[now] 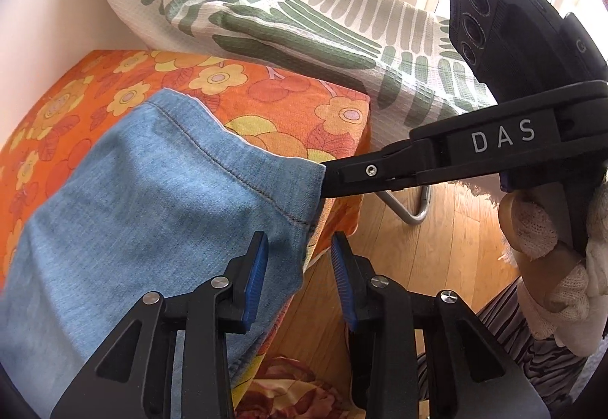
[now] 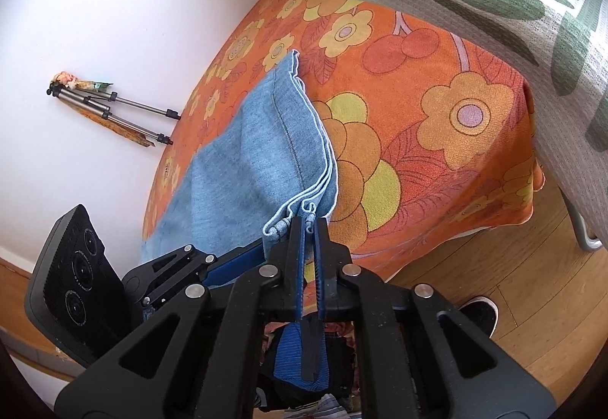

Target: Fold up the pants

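On my left, the pants (image 1: 152,191), light blue denim, lie folded on the orange flowered cover (image 1: 296,92), their hem corner hanging off its edge. My left gripper (image 1: 300,267) is unclenched, its blue pads (image 1: 255,269) apart with nothing pressed between them, just over the denim's lower edge. My right gripper (image 2: 309,229) is clenched on the hem corner of the pants.
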A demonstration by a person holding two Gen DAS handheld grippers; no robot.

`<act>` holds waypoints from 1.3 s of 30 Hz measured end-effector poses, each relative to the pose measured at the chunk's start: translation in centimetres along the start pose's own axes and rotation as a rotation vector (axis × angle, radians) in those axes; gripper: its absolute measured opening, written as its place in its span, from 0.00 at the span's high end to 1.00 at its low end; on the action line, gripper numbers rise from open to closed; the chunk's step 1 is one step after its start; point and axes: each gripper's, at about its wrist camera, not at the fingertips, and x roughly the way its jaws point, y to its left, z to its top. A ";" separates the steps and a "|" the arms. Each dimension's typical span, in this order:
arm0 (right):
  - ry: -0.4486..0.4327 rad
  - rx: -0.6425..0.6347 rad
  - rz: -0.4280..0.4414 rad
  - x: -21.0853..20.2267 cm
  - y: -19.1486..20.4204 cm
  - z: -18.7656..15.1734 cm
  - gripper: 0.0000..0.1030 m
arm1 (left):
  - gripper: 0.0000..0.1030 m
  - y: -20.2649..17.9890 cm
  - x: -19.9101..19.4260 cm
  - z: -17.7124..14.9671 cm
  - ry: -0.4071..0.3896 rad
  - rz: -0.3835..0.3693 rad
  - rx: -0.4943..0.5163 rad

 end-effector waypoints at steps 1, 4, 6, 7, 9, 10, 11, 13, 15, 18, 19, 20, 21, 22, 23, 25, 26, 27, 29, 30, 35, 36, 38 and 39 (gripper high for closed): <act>-0.005 0.001 0.011 -0.1 0.1 0.0 0.96 | 0.65 -0.4 0.1 0.1 -0.002 0.017 0.020; -0.017 -0.005 0.039 -0.5 0.7 0.1 0.96 | 0.65 -1.1 0.6 0.4 -0.003 0.064 0.044; -0.024 -0.008 0.062 -0.6 1.1 0.1 0.96 | 0.65 -0.6 0.9 0.6 -0.002 0.085 0.015; -0.026 -0.013 0.064 -0.7 1.4 0.1 0.96 | 0.72 -0.1 1.0 0.7 -0.006 0.082 -0.008; -0.029 -0.016 0.071 -0.8 1.6 0.2 0.96 | 0.90 1.0 0.7 0.7 -0.026 0.081 -0.055; -0.029 -0.021 0.074 -0.8 1.7 0.2 0.96 | 0.91 1.5 0.5 0.6 -0.037 0.065 -0.077; -0.029 -0.032 0.076 -0.9 1.9 0.2 0.96 | 0.91 2.0 0.2 0.6 -0.049 0.051 -0.098; -0.031 -0.037 0.097 -1.3 2.0 0.4 0.95 | 0.93 2.7 -0.5 0.5 -0.070 0.052 -0.122; -0.033 -0.009 0.091 -1.4 1.6 0.8 0.80 | 0.93 3.4 -1.3 0.4 -0.090 0.047 -0.147; -0.029 0.059 0.102 -1.0 0.7 2.1 0.46 | 0.93 4.0 -2.5 0.2 -0.124 0.029 -0.177; -0.020 0.074 0.128 -0.6 0.6 2.6 0.46 | 0.93 4.0 -3.0 0.2 -0.135 0.025 -0.180; -0.017 0.086 0.148 -0.3 0.5 3.2 0.46 | 0.93 4.0 -3.4 0.1 -0.145 0.021 -0.181; -0.019 0.093 0.153 0.0 0.6 3.8 0.46 | 0.93 3.9 -3.8 0.0 -0.155 0.016 -0.181; -0.016 0.097 0.156 0.5 0.7 4.4 0.45 | 0.94 3.8 -4.1 0.0 -0.163 0.009 -0.180; -0.001 0.102 0.167 1.1 0.8 5.1 0.44 | 0.94 3.6 -4.4 0.0 -0.171 0.002 -0.177; 0.029 0.114 0.161 2.7 0.8 6.3 0.44 | 0.94 2.9 -4.7 0.2 -0.184 0.018 -0.149; 0.038 0.115 0.136 3.5 0.8 6.8 0.44 | 0.94 2.6 -4.6 0.3 -0.187 0.032 -0.129; 0.044 0.108 0.101 4.2 0.8 7.3 0.44 | 0.94 2.4 -4.4 0.4 -0.183 0.040 -0.113; 0.039 0.094 0.041 4.8 0.7 7.9 0.44 | 0.94 2.4 -4.2 0.3 -0.180 0.030 -0.115; 0.040 0.103 0.050 4.6 0.6 8.0 0.44 | 0.95 2.4 -4.1 0.2 -0.177 0.020 -0.114; 0.038 0.063 -0.010 1.8 0.3 5.3 0.44 | 0.95 2.1 -3.0 -0.8 -0.133 0.031 -0.061; 0.035 0.062 -0.027 1.3 0.0 4.4 0.44 | 0.95 2.2 -2.7 -1.0 -0.124 0.024 -0.060; 0.046 0.064 -0.059 0.8 -0.9 2.6 0.44 | 0.95 2.2 -2.1 -1.2 -0.102 0.015 -0.059; 0.054 0.076 -0.073 0.7 -1.5 1.8 0.44 | 0.94 2.2 -1.9 -1.3 -0.093 0.006 -0.059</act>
